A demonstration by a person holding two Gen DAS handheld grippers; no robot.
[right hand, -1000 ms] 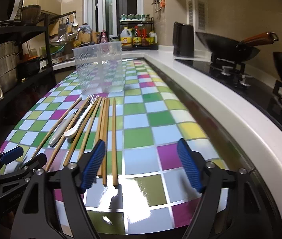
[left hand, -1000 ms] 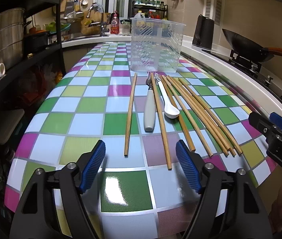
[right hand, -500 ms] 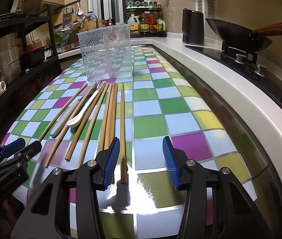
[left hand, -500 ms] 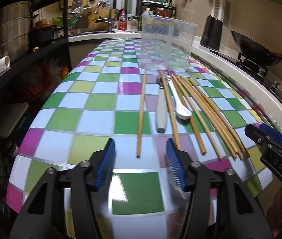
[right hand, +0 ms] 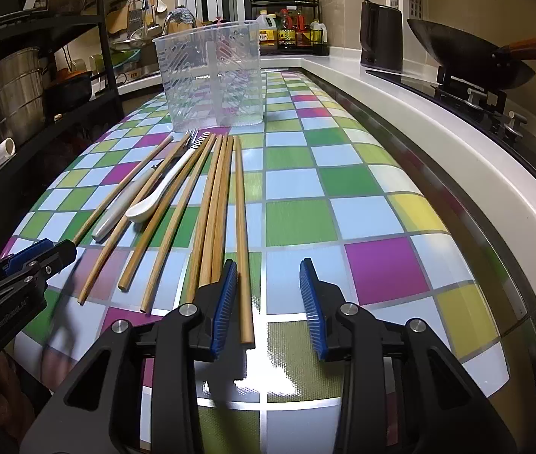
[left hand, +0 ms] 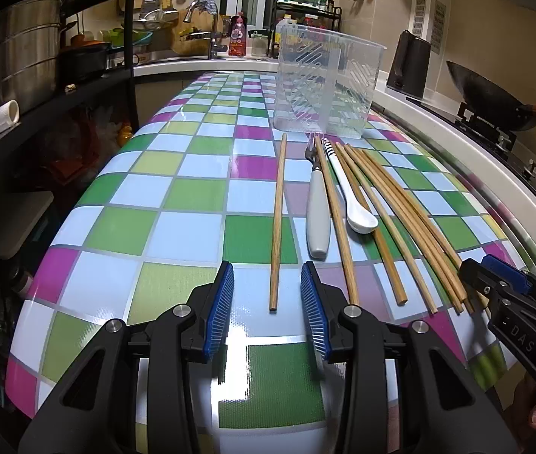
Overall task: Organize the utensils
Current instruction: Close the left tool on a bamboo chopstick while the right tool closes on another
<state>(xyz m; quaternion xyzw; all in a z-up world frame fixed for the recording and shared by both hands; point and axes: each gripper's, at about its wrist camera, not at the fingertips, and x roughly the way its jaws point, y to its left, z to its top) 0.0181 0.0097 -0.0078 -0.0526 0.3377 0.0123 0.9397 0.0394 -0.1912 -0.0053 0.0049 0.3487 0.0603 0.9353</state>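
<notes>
Several wooden chopsticks (left hand: 392, 208) lie on the checkered table (left hand: 192, 196), with a grey-handled fork (left hand: 318, 212) and a white spoon (left hand: 355, 204) among them. A clear plastic divided holder (left hand: 324, 83) stands upright behind them. My left gripper (left hand: 268, 302) is open, its jaws either side of the near end of the leftmost lone chopstick (left hand: 278, 223). My right gripper (right hand: 268, 299) is open, with the near end of the rightmost chopstick (right hand: 241, 242) just inside its left pad. The holder (right hand: 213, 79), spoon (right hand: 162, 189) and fork (right hand: 132, 200) also show in the right wrist view.
A black shelf with steel pots (left hand: 22, 64) stands left of the table. A white counter (right hand: 438, 143) with a stove and a wok (right hand: 468, 56) runs along the right. A kettle (left hand: 408, 64) and bottles (right hand: 290, 34) stand at the back.
Both grippers have narrowed from wide open to partly open and moved closer to the chopstick ends. The utensils have not moved.
</notes>
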